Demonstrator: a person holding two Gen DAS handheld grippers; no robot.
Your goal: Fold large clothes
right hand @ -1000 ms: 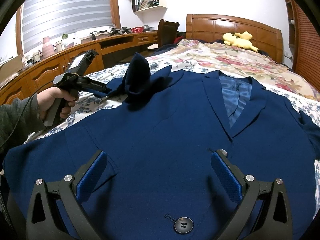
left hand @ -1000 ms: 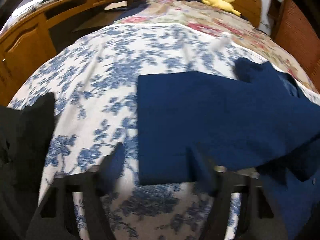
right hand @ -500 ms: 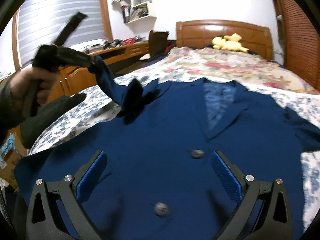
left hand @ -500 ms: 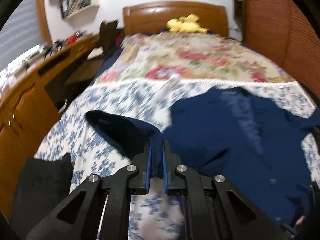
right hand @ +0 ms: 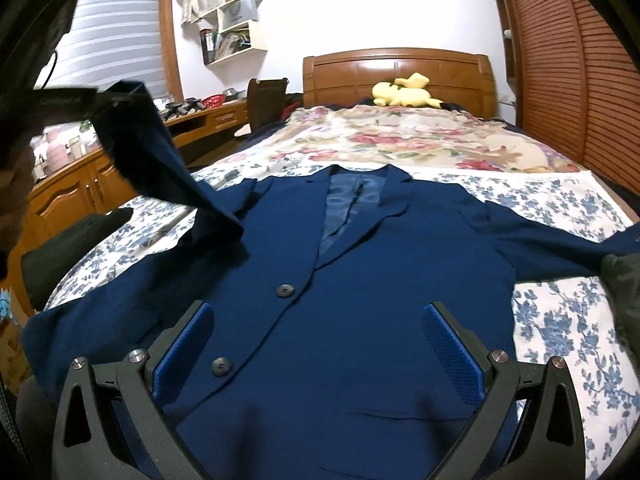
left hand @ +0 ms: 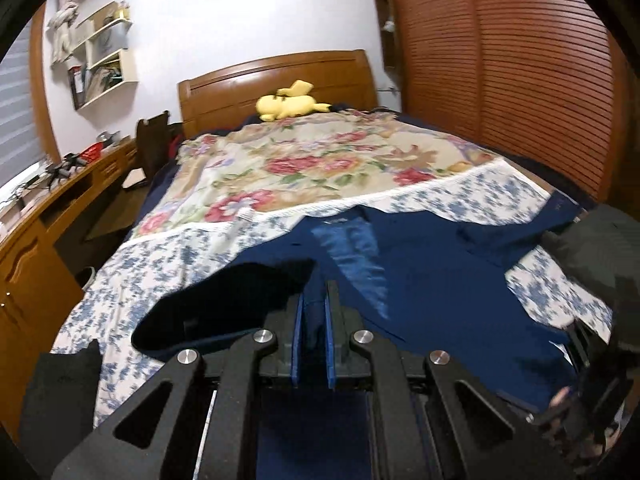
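A navy blazer (right hand: 360,260) lies face up on the bed, its front shut with two dark buttons and its blue lining showing at the collar. My left gripper (left hand: 314,300) is shut on the blazer's left sleeve (left hand: 224,304), with cloth pinched between the blue pads. In the right wrist view that sleeve (right hand: 160,160) hangs raised above the left shoulder, held by the left gripper (right hand: 120,96). My right gripper (right hand: 317,308) hovers open over the lower front of the blazer, nothing between its fingers. The other sleeve (right hand: 560,244) stretches out flat to the right.
The bed carries a blue-flowered sheet (right hand: 560,320), a rose-patterned quilt (right hand: 400,140) and a yellow plush toy (right hand: 404,92) by the wooden headboard (right hand: 400,68). A dark garment (right hand: 72,240) lies at the bed's left edge. A wooden desk (right hand: 80,188) runs along the left, slatted doors (right hand: 580,80) on the right.
My left gripper closed on the sleeve end, then lifted it up and swung it rightwards over the blazer. The right gripper stayed open and shifted, so both buttons now show.
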